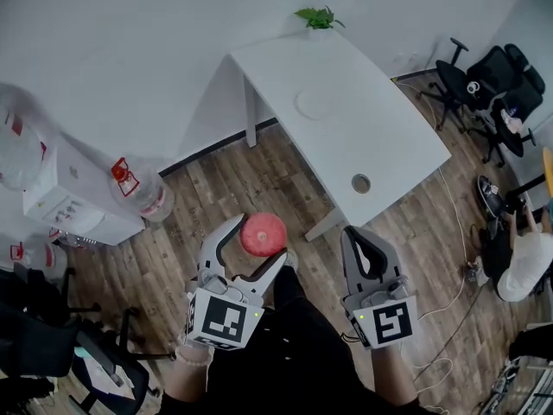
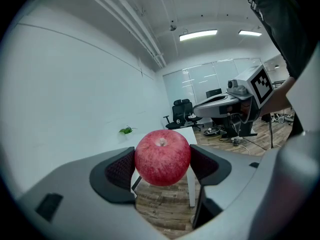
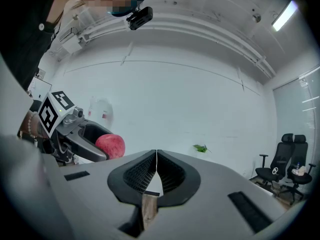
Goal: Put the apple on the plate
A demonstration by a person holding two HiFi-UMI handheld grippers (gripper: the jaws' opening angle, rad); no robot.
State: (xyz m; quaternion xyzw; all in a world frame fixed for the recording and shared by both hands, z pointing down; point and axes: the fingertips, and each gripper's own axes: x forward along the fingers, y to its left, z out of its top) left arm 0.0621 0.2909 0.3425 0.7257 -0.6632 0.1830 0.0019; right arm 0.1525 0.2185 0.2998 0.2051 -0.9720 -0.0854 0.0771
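A red apple is clamped between the jaws of my left gripper, held in the air over the wooden floor. In the left gripper view the apple fills the gap, both pads pressing its sides. My right gripper is shut and empty, hanging to the right of the apple. The right gripper view shows its jaws closed together, with the apple at left. A white plate lies on the white table, far ahead of both grippers.
A small green plant stands at the table's far edge, and a round grommet sits near its front. A water dispenser with bottles stands at left. Office chairs and a seated person are at right.
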